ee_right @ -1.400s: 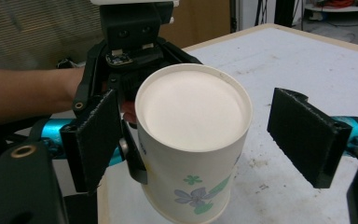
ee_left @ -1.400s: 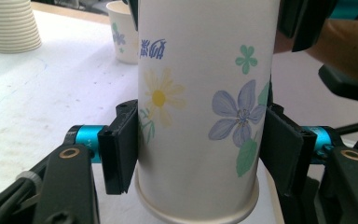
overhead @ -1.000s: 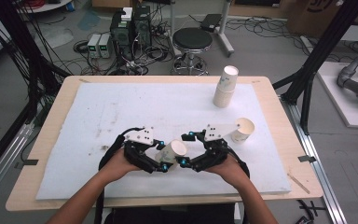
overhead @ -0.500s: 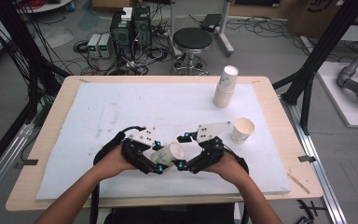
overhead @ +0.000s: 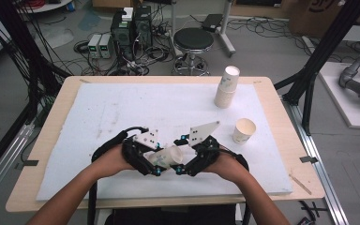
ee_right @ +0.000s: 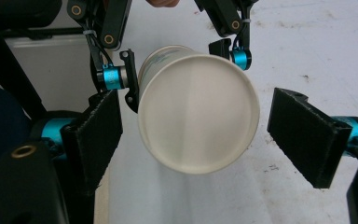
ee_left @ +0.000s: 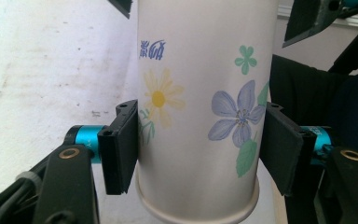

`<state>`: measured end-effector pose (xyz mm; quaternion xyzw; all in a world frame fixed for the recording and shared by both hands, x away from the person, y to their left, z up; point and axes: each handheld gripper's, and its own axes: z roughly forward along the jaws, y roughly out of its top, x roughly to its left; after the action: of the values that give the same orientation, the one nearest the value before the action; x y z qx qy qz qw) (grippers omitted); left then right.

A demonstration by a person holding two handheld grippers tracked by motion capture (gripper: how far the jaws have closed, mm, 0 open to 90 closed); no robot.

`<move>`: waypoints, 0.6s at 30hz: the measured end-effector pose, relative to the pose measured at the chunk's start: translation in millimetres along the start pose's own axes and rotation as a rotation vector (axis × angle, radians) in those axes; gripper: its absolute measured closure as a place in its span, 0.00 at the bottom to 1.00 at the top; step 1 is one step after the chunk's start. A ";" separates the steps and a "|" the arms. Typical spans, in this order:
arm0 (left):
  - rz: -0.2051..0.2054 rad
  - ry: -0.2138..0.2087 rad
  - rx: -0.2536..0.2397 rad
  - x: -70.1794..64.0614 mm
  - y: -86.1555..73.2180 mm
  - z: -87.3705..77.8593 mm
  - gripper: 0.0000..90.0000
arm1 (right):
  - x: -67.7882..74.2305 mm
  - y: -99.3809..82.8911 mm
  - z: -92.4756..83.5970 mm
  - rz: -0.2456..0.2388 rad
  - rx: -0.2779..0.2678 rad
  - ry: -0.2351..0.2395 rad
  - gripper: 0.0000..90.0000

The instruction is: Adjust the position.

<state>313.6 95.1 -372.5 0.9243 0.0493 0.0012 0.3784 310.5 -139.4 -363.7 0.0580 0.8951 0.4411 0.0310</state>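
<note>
Right now your left gripper (overhead: 155, 165) clamps the flowered paper cup (overhead: 168, 156) lying level, mouth toward your right gripper (overhead: 182, 168), whose jaws gape empty.

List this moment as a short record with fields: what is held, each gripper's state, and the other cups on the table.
held item: flowered paper cup, lying sideways above the white mat
left gripper: shut on the cup's wall, a pad on each side
right gripper: open, jaws either side of the cup's rim, not touching it
cup mouth: faces the right gripper's camera
other cups: a tilted stack of cups at the far right, a single upright cup nearer
</note>
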 end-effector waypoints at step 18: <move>0.007 -0.046 0.054 -0.1 0.3 8.8 0.39 | -1.3 11.5 7.8 -0.110 0.144 0.066 0.40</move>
<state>313.8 88.7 -378.5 0.9341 0.0374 -0.0199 0.3545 313.5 -126.5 -359.3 -0.0037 0.9269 0.3747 0.0214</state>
